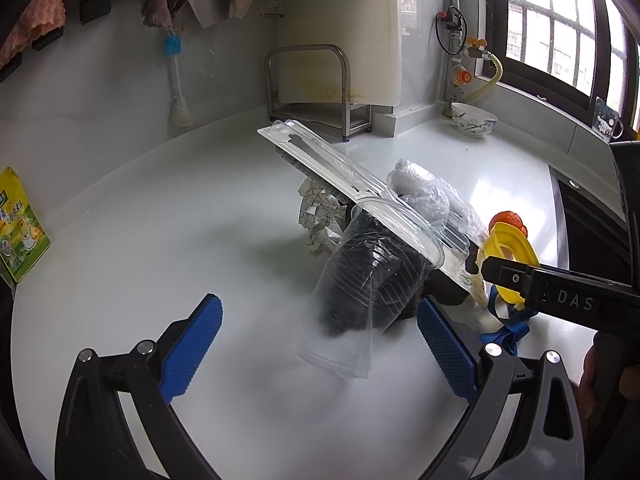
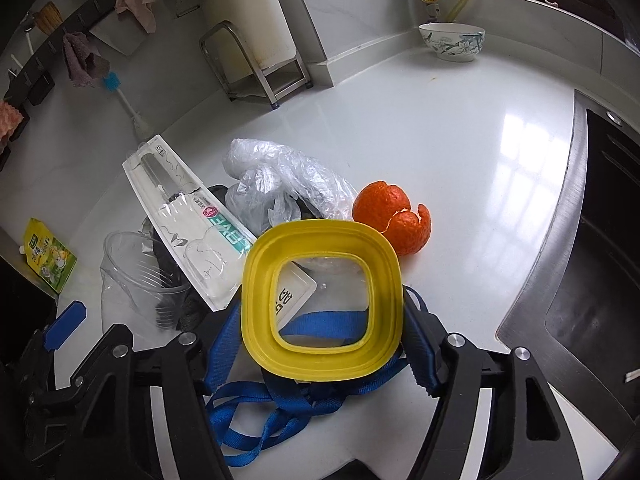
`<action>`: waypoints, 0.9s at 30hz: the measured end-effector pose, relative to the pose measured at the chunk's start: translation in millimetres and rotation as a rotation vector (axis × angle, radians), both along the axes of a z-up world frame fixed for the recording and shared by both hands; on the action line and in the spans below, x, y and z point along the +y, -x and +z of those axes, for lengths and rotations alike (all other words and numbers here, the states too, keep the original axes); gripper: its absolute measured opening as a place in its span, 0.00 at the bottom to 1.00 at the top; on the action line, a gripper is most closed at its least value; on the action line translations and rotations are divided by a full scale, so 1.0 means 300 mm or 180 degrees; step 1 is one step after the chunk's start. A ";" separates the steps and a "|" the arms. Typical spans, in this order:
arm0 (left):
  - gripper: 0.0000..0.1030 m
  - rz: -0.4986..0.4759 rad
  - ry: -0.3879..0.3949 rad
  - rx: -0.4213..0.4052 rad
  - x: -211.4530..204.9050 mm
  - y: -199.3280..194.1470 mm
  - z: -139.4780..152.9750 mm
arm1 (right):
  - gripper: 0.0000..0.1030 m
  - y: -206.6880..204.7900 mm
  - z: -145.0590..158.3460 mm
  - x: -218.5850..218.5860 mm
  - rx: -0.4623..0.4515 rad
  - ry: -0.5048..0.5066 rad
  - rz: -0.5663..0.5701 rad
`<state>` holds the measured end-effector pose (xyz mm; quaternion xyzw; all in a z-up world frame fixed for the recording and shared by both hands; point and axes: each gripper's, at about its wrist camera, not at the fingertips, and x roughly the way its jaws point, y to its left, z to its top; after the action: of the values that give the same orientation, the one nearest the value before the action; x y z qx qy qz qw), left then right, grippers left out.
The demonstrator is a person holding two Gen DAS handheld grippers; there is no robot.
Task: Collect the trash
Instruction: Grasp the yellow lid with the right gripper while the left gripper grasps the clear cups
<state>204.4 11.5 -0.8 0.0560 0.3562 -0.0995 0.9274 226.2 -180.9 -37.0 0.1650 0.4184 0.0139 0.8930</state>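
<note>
Kitchen corner, white glossy tabletop (image 1: pixel 140 240), tiled wall behind with cloths on a hook rail, window on the right.

Far left: yellow-green pouch (image 1: pixel 20 228) at the tabletop edge, well apart from the pile. Blue-headed brush (image 1: pixel 175 76) against the wall. Steel rack (image 1: pixel 310 88) in the back corner, holding a white cutting board (image 1: pixel 340 28).

Left gripper (image 1: pixel 320 332): blue pads wide apart, holding nothing, low over the tabletop and aimed at the pile. Just ahead of it, a clear plastic cup (image 1: pixel 352 300) tilted against a black bag (image 1: pixel 372 264); the cup's lower end sits between the pad tips without visible contact.

Trash pile mid-tabletop: long clear blister pack (image 1: pixel 344 184) slanting across the top of the cup and bag, crumpled printed paper (image 1: pixel 320 216) behind it, clear plastic bag (image 2: pixel 280 176) bunched just right of the pack. Orange peel (image 2: pixel 394 216) beside the plastic bag, right side of the pile.

Right gripper (image 2: pixel 322 330): clamped on a yellow-rimmed square lid (image 2: pixel 320 300) with a clear center, pads on both of its sides, lid raised off the tabletop. Blue webbing strap (image 2: pixel 280 408) lies looped under it, next to a white card (image 2: pixel 292 292) seen through the lid.

Back right: patterned bowl (image 2: pixel 452 42) near the window sill, well apart from the pile. Dark sink (image 2: pixel 592 280) at the right edge.
</note>
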 end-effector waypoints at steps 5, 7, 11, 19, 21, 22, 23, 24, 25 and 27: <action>0.93 0.0000 0.0023 0.0014 0.005 -0.014 -0.002 | 0.65 0.034 0.036 -0.002 -0.0172 0.0031 -0.0001; 0.93 0.0001 0.0036 0.0015 0.005 -0.019 -0.002 | 0.65 0.051 0.052 -0.013 -0.0220 0.0007 -0.0009; 0.93 -0.0029 0.0033 0.0027 -0.003 -0.040 -0.008 | 0.65 0.087 0.072 -0.035 -0.0268 -0.0038 -0.0050; 0.93 -0.0124 0.0006 0.0202 -0.004 -0.068 -0.049 | 0.65 0.162 0.085 -0.035 -0.0298 -0.0088 0.0010; 0.93 -0.0154 -0.0004 0.0264 -0.013 -0.079 -0.060 | 0.65 0.173 0.080 -0.032 -0.0297 -0.0122 0.0016; 0.93 -0.0164 -0.0025 0.0277 -0.018 -0.084 -0.066 | 0.65 0.177 0.078 -0.031 -0.0293 -0.0139 0.0021; 0.93 -0.0171 -0.0047 0.0288 -0.022 -0.087 -0.071 | 0.65 0.182 0.076 -0.030 -0.0291 -0.0147 0.0026; 0.93 -0.0180 -0.0049 0.0306 -0.025 -0.092 -0.075 | 0.65 0.188 0.073 -0.030 -0.0291 -0.0153 0.0025; 0.93 -0.0192 -0.0033 0.0322 -0.025 -0.095 -0.079 | 0.65 0.193 0.070 -0.030 -0.0287 -0.0161 0.0028; 0.88 -0.0201 -0.0016 0.0315 -0.025 -0.098 -0.079 | 0.65 0.204 0.065 -0.027 -0.0279 -0.0162 0.0038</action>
<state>233.8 4.0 -24.4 0.0645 0.3999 -0.1305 0.9049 165.0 -188.8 -17.7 0.1844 0.3794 0.0371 0.9059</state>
